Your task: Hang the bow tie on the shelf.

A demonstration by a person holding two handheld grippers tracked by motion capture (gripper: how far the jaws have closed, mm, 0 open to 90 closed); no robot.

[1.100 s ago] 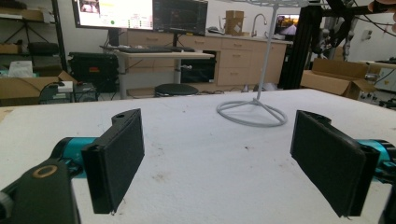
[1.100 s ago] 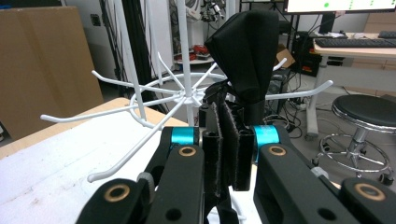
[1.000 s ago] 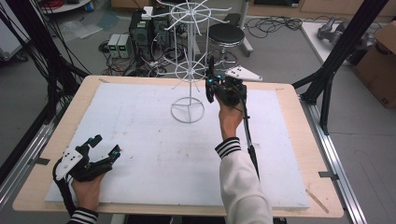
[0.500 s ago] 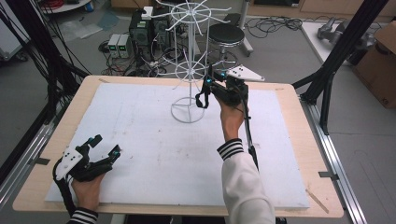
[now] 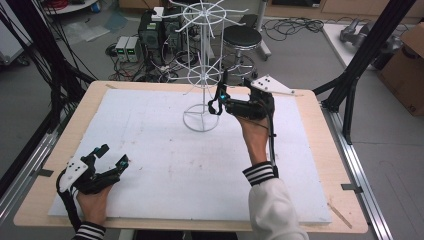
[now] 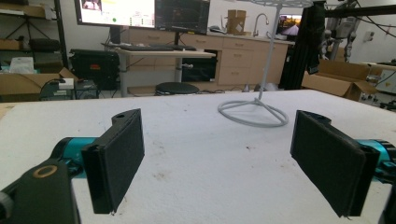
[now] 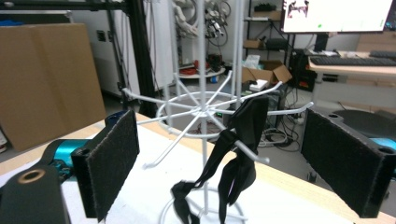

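White table (image 5: pixel 150 130): right gripper (image 5: pixel 220 97) fingers just opened, strap (image 7: pixel 238 149) hanging on rack (image 7: pixel 201 109).

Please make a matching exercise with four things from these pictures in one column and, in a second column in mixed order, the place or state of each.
1. black strap
2. left gripper
3. right gripper
4. white wire rack

a. low over the near left corner of the white board, open
b. stands at the far middle of the board
c. hangs from a rack arm
d. beside the rack's lower ring, open

Pairs: 1-c, 2-a, 3-d, 4-b
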